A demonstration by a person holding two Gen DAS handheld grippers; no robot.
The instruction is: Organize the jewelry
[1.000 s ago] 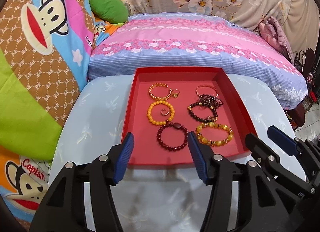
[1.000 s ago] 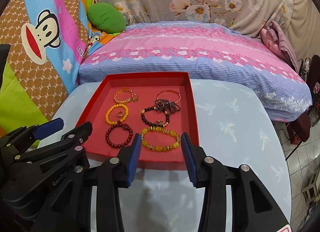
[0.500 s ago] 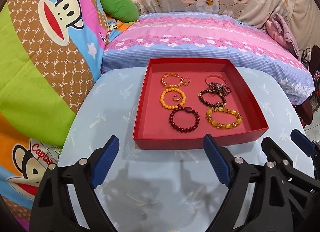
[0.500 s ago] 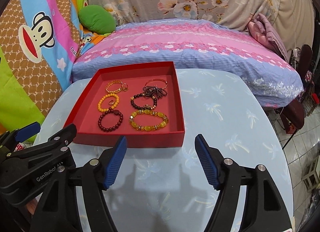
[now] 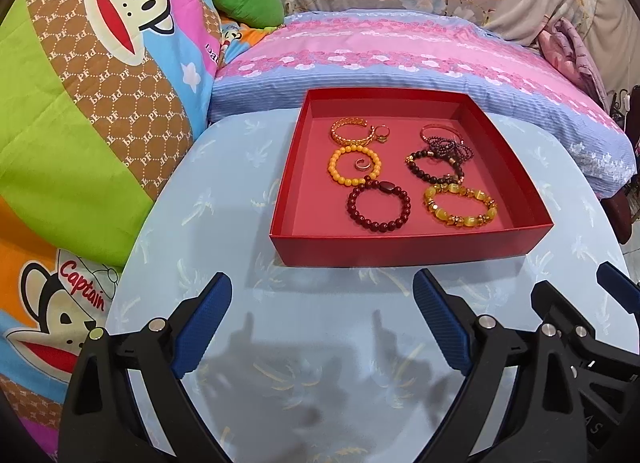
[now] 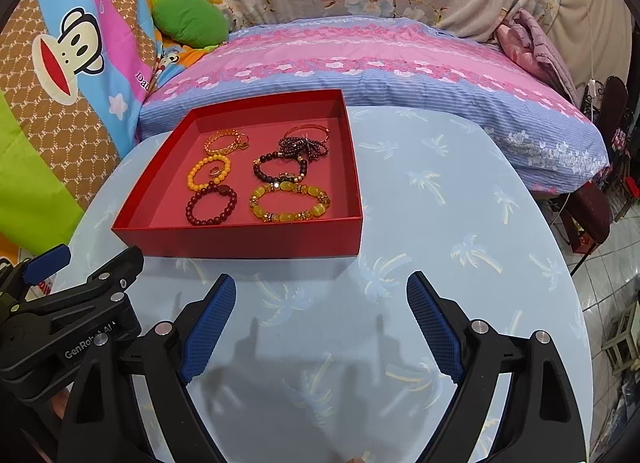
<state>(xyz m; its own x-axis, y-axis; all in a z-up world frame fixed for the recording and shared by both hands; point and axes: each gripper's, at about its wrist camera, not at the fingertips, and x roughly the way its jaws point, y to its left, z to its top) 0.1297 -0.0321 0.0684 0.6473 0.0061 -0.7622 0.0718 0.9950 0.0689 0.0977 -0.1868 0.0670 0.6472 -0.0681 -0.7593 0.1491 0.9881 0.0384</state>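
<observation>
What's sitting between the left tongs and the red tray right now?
Only bare tablecloth. In the left wrist view, nothing lies between the open left tongs and the near wall of the red tray.

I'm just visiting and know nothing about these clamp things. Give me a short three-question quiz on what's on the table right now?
1. True or false: all the jewelry lies inside the red tray.
2. Multiple choice: what lies inside the orange bead bracelet? A) a small ring B) a coin C) nothing
3. Fill in: the left gripper and right gripper both have their blue fingers spread ____ and hold nothing.

Key: 1 true; 2 A, the small ring; 3 open.
</observation>
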